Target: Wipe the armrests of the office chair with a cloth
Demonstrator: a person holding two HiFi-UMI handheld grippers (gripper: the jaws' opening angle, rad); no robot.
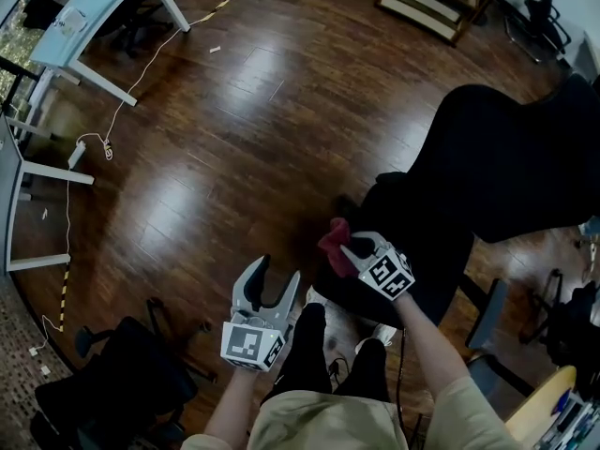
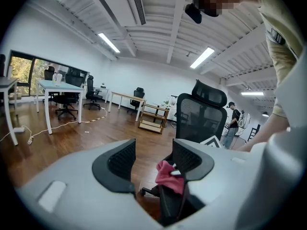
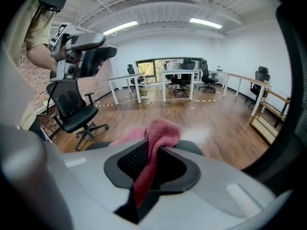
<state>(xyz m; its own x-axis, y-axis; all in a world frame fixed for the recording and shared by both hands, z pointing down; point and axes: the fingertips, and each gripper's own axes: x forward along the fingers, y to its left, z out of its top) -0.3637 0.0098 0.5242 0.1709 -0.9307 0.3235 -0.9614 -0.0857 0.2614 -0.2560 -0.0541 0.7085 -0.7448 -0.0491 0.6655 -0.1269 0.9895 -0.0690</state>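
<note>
Right tongs pinch pink cloth over armrest; left tongs agape.

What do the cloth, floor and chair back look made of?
Cloth: soft pinkish-red fabric, matte and fuzzy, maybe terry or microfibre; it folds and drapes limply.
Floor: dark brown planks, wood or wood-look laminate, glossy; seams and lamp glare show.
Chair back: black mesh, matte, probably on a plastic frame; a fine weave texture shows.
</note>
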